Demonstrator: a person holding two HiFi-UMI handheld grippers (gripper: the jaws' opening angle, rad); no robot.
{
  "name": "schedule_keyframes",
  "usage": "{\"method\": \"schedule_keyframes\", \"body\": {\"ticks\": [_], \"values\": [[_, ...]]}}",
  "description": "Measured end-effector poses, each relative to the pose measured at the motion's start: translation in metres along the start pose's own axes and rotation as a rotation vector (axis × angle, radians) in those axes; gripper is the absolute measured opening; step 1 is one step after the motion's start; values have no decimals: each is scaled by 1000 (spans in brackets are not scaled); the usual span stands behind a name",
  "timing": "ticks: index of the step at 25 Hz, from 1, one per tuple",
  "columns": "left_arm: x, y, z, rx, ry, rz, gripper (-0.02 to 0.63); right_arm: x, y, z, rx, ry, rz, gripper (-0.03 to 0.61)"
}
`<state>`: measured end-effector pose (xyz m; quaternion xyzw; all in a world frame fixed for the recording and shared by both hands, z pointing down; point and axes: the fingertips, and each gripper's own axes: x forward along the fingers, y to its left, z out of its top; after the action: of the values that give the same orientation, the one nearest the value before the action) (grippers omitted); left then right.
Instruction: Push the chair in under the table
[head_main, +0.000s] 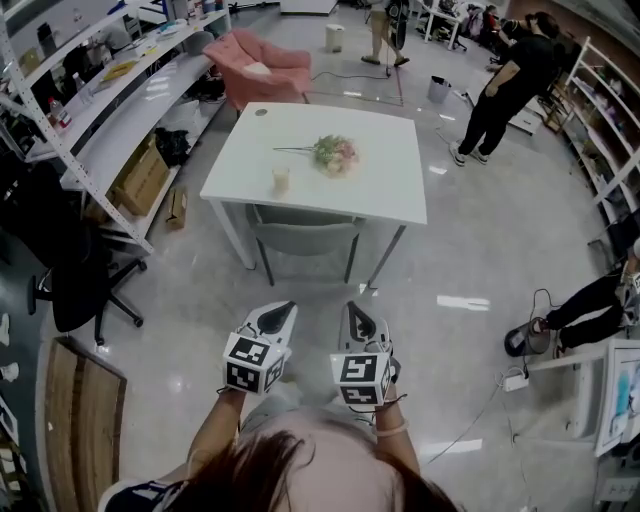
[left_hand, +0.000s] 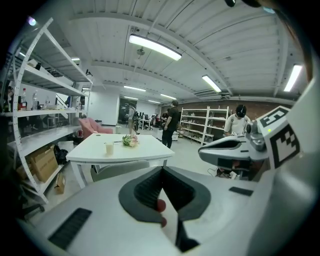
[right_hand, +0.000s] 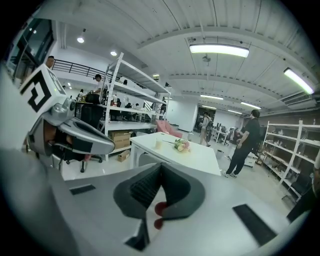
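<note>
A grey chair stands tucked under the near edge of the white table, its backrest showing below the tabletop; its backrest also shows in the left gripper view. My left gripper and right gripper hang side by side over the floor, a short way in front of the chair and apart from it. Both are shut with nothing between their jaws. On the table lie a bunch of flowers and a small cup.
A black office chair and metal shelving with cardboard boxes stand at the left. A pink armchair sits beyond the table. A person bends at the back right. Cables and a plug strip lie at the right.
</note>
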<state>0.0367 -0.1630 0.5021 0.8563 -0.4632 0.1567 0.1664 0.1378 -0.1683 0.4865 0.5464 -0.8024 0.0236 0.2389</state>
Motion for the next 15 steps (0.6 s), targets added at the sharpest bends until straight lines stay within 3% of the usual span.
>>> {"method": "schedule_keyframes", "body": {"ticks": [15], "values": [[-6, 2, -16, -63, 32, 92, 9, 1, 3, -5, -6, -2, 57, 21]]}}
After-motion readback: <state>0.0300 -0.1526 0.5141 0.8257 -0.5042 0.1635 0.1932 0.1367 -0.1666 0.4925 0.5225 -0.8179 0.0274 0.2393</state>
